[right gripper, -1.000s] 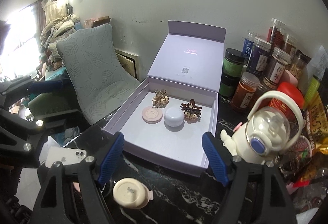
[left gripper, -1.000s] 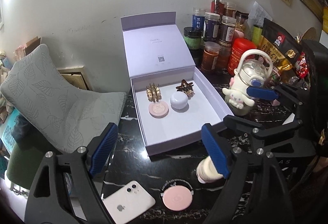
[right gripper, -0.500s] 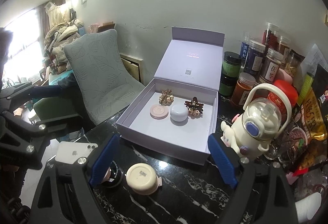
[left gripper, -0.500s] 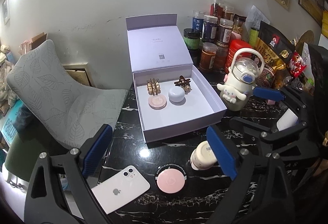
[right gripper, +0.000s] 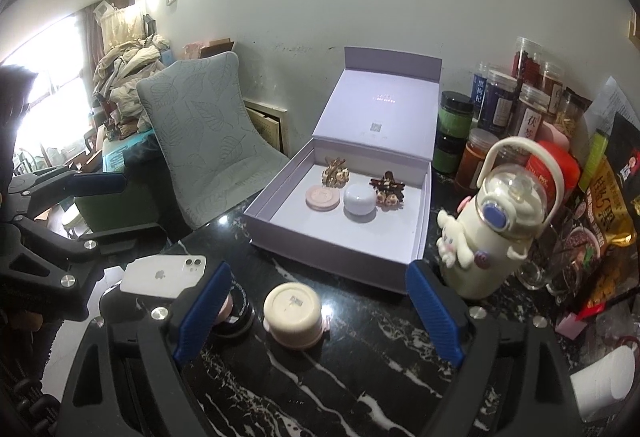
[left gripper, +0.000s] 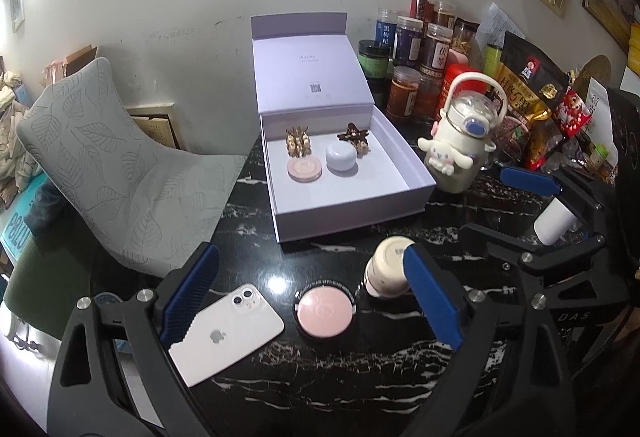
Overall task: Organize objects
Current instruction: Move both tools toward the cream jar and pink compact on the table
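Observation:
An open lilac box (left gripper: 404, 193) (right gripper: 336, 259) stands on the black marble table. In it lie a gold hair clip (left gripper: 298, 143), a brown star clip (left gripper: 354, 137), a pink compact (left gripper: 305, 169) and a white round jar (left gripper: 341, 158). In front of the box lie a pink round compact (left gripper: 325, 311), a cream jar on its side (left gripper: 386, 271) (right gripper: 294, 311) and a white phone (left gripper: 228, 333) (right gripper: 164, 275). My left gripper (left gripper: 312, 301) is open above the compact. My right gripper (right gripper: 318, 311) is open around the cream jar, not touching it.
A cream Cinnamoroll bottle (left gripper: 460, 149) (right gripper: 494, 233) stands right of the box. Several spice jars (left gripper: 416, 77) and snack bags (left gripper: 524, 93) crowd the back right. A grey leaf-patterned chair (left gripper: 108, 173) stands left of the table. A white roll (right gripper: 604, 385) lies at the right.
Both grippers have drawn back from the box toward the table's front. The phone, pink compact and cream jar now show more fully. Both stay open.

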Demonstrator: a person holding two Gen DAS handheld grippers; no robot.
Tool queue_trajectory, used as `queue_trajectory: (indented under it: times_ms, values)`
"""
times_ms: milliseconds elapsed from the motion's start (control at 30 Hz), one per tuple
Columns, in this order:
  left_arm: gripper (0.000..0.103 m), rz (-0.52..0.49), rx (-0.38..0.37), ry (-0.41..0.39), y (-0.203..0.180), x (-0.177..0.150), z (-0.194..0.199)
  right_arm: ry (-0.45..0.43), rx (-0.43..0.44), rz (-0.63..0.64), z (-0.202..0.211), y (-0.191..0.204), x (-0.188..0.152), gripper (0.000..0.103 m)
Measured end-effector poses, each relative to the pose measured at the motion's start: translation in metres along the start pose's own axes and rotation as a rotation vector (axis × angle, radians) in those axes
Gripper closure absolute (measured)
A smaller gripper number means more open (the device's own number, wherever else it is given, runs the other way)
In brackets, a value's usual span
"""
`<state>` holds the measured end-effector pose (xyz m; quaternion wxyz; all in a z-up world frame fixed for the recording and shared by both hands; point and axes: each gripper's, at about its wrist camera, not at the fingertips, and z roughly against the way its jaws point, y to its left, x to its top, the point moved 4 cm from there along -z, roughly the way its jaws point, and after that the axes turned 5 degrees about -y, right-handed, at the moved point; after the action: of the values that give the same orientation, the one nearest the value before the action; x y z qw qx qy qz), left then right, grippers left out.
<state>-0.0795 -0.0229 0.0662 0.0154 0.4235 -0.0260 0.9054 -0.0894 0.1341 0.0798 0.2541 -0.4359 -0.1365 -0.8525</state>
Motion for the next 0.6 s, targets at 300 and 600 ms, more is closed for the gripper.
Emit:
queue_trajectory:
  times_ms: [300, 600]
  values:
    - [0.01, 0.012, -0.019, 0.03, -0.003, -0.025, 0.001, 0.031, 0.014, -0.004, 0.002, 0.009, -0.023, 0.013]
    - [0.01, 0.002, -0.028, 0.044, -0.01, -0.046, 0.001, 0.082, 0.015, -0.025, -0.003, 0.009, -0.047, 0.013]
